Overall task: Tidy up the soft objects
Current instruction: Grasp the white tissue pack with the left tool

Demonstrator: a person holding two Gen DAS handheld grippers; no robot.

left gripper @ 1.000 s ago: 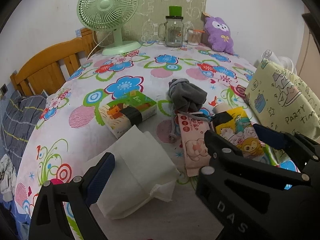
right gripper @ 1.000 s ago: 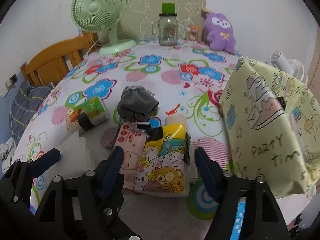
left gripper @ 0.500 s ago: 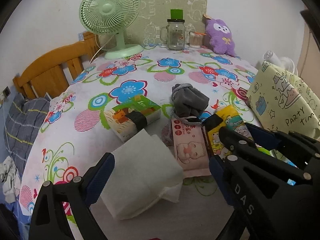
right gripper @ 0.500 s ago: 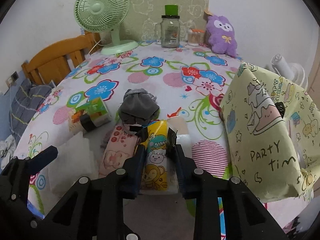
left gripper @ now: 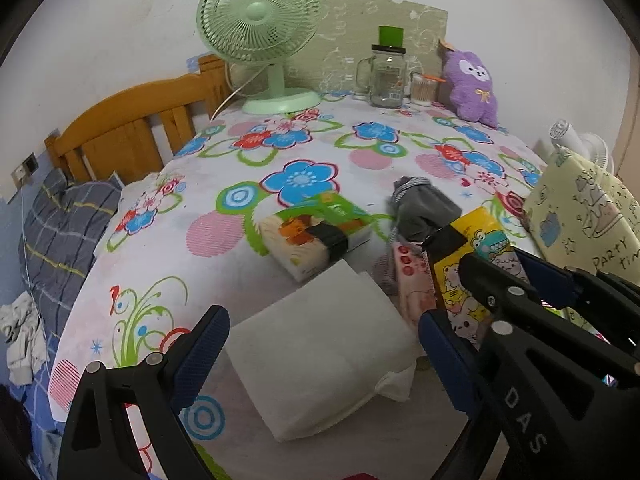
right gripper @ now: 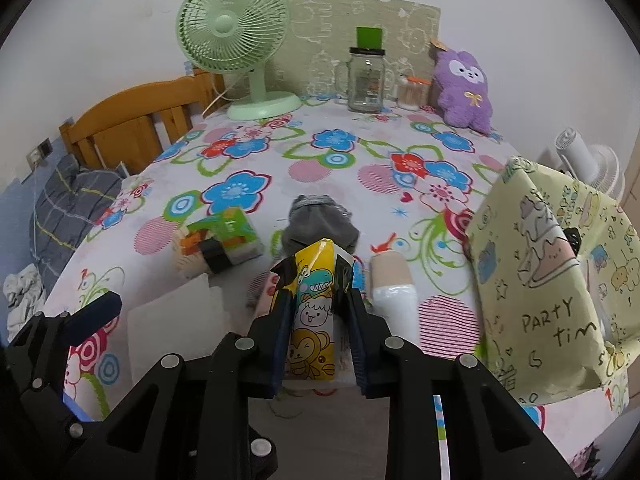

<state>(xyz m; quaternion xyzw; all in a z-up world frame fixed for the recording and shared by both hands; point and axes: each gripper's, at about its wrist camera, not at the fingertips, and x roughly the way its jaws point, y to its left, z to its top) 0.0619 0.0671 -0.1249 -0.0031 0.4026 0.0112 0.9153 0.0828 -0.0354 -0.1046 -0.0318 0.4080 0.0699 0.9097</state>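
Tissue packs number four on your flowered table (right gripper: 328, 168): one yellow cartoon pack (right gripper: 314, 312) pinched upright in your right gripper (right gripper: 316, 344), one pink (left gripper: 412, 280), one green (left gripper: 316, 232), one white (left gripper: 320, 344) (beneath your left gripper (left gripper: 320, 356), jaws wide, angled down). A grey sock bundle (right gripper: 320, 224) lies just beyond.

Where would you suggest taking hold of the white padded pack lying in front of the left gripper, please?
Probably across its two long sides, near the middle. The white padded pack lies flat on the tablecloth, and the left gripper, jaws open, already straddles it from above and from the near edge. It looks soft, so expect it to squash. Avoid the loose flap at its right corner.
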